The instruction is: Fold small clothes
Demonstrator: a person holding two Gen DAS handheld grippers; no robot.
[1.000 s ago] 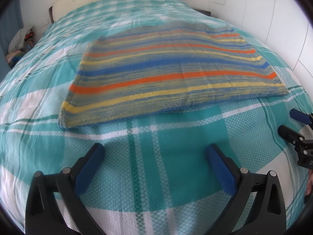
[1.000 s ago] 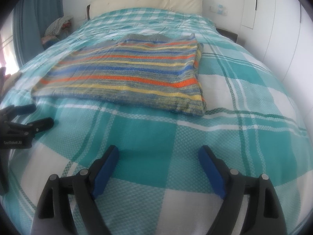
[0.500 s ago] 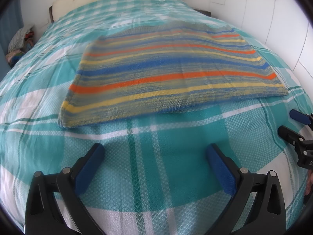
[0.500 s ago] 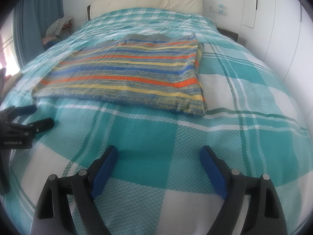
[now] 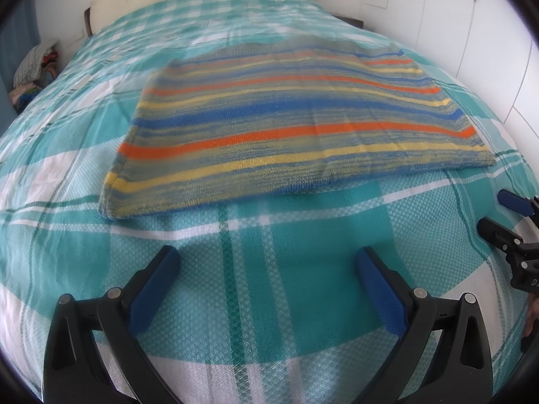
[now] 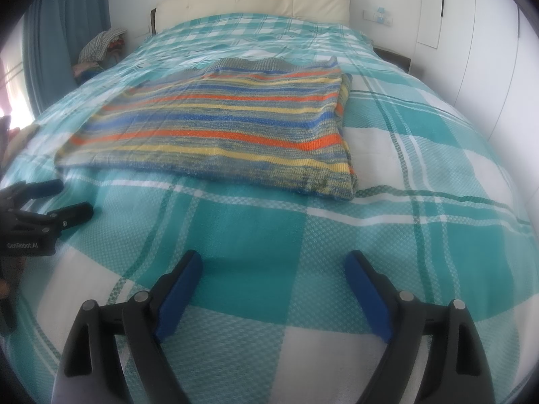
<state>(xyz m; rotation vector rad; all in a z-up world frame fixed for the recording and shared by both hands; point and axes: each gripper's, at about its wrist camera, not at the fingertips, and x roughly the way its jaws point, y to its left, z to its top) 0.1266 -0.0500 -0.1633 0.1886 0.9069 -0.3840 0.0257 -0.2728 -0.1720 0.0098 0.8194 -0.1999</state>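
A striped knit garment [image 5: 289,128] in blue, orange, yellow and grey lies folded flat in the middle of the bed; it also shows in the right wrist view [image 6: 222,128]. My left gripper [image 5: 266,262] is open and empty, over the bedspread just short of the garment's near edge. My right gripper [image 6: 273,262] is open and empty, also short of the near edge, toward the garment's right corner. Each gripper shows in the other's view: the right one [image 5: 502,215] at the right edge, the left one [image 6: 67,198] at the left edge.
The bed carries a teal and white checked bedspread [image 6: 421,168]. A cream headboard [image 6: 252,0] stands at the far end. A pile of clothes [image 6: 101,47] sits beside the bed at far left. White cupboard doors [image 6: 488,33] line the right side.
Both grippers have shifted very slightly; the views are mildly blurred. The garment lies as before and both grippers stay open.
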